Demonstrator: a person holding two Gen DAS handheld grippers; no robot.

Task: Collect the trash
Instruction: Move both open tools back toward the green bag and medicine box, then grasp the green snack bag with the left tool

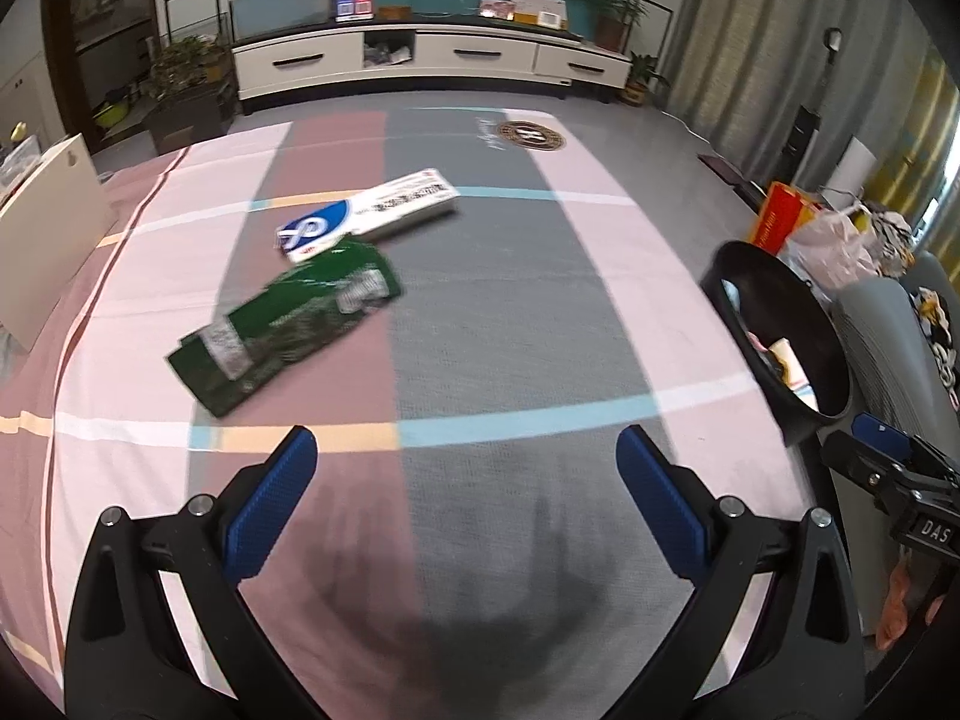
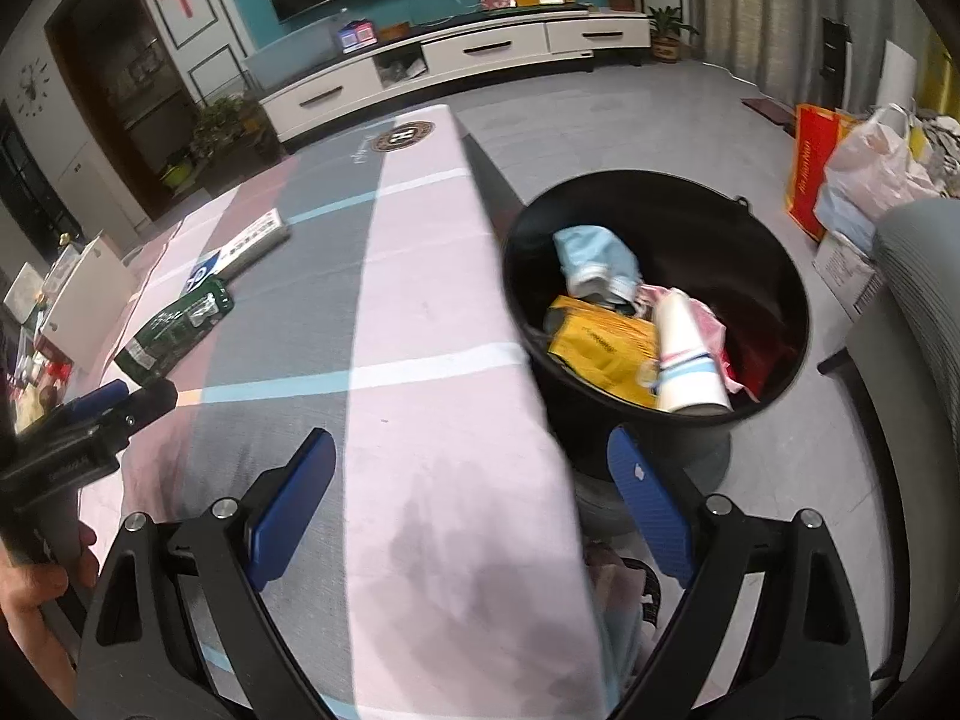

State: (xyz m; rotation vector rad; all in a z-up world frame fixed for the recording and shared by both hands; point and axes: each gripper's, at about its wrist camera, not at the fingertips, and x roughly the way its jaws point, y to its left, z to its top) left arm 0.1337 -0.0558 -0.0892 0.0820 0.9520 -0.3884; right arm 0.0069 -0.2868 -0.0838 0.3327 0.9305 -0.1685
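A green wrapper [image 1: 288, 324] and a white and blue box [image 1: 369, 213] lie on the cloth-covered table [image 1: 480, 312]; both also show in the right wrist view, wrapper [image 2: 174, 327] and box [image 2: 240, 249]. A black bin [image 2: 654, 300] stands beside the table's right edge with a paper cup [image 2: 684, 354], a yellow packet [image 2: 600, 348] and a blue mask [image 2: 594, 264] inside. My left gripper [image 1: 465, 450] is open and empty, short of the wrapper. My right gripper [image 2: 471, 450] is open and empty over the table's right edge, near the bin.
A white board [image 1: 48, 240] stands at the table's left edge. Bags [image 2: 864, 174] and a grey chair [image 2: 918, 312] sit right of the bin [image 1: 780, 336]. A TV cabinet [image 1: 432, 57] lines the far wall.
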